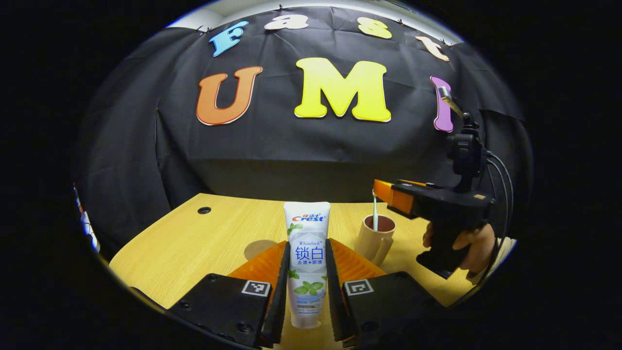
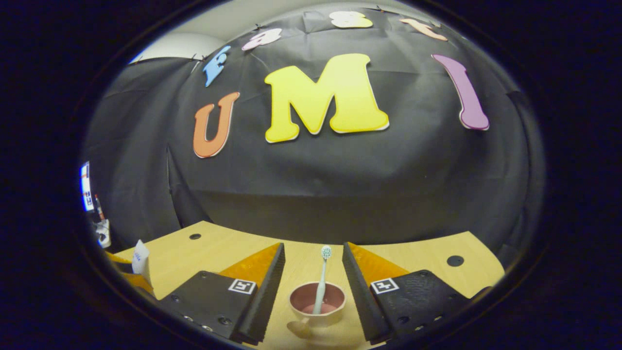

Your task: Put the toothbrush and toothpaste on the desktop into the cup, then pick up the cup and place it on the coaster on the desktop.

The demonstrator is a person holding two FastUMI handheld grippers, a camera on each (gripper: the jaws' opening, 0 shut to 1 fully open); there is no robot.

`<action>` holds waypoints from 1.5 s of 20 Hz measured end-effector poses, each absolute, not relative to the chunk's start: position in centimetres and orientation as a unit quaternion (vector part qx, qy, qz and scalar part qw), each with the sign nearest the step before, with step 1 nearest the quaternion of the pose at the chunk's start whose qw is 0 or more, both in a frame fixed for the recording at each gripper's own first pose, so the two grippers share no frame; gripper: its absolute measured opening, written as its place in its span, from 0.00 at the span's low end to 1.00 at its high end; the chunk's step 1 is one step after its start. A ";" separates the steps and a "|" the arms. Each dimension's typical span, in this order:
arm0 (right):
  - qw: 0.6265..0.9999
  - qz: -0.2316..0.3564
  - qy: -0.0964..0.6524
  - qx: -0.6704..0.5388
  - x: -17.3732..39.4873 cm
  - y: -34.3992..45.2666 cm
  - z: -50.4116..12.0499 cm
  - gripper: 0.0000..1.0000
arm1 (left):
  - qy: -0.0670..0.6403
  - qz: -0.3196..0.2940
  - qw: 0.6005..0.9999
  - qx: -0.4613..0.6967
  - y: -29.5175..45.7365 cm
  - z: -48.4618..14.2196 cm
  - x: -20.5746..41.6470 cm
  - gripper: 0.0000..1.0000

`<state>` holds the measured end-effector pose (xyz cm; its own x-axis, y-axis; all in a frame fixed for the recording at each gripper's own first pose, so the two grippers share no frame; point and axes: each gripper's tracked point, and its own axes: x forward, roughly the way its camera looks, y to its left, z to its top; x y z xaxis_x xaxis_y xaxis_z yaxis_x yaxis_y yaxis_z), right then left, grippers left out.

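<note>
gripping toothpaste (image 1: 306,253) in left claw (image 1: 306,291), right claw (image 2: 313,296) released over desktop (image 2: 233,248).

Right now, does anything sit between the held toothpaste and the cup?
Yes. The right gripper hangs over the cup with the toothbrush standing inside, crowding the mouth the toothpaste in the left gripper must enter.

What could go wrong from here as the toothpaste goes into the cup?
1. The toothbrush already stands in the cup, leaning on its rim; the toothpaste, clamped in the left gripper, could knock it out on entry.
2. The right gripper, open, hangs right above the cup, so the two grippers may collide.
3. The tube is tall next to the cup and might tip it over.
</note>
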<state>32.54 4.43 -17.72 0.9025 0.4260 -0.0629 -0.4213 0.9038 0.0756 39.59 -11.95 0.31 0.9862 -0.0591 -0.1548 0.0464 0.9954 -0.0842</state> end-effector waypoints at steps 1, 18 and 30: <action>0.975 0.218 0.029 0.027 32.0 3.8 -17.3 0.73 | 0.073 -0.030 0.996 -0.041 -12.6 0.8 40.4 0.41; 0.983 0.131 0.091 0.087 31.0 -11.8 -23.0 0.96 | -0.070 -0.110 0.990 -0.061 -23.1 10.5 52.3 0.40; 0.974 0.150 0.159 0.066 31.6 -12.0 -28.4 0.97 | -0.070 -0.135 0.985 -0.086 -26.5 6.0 55.5 0.46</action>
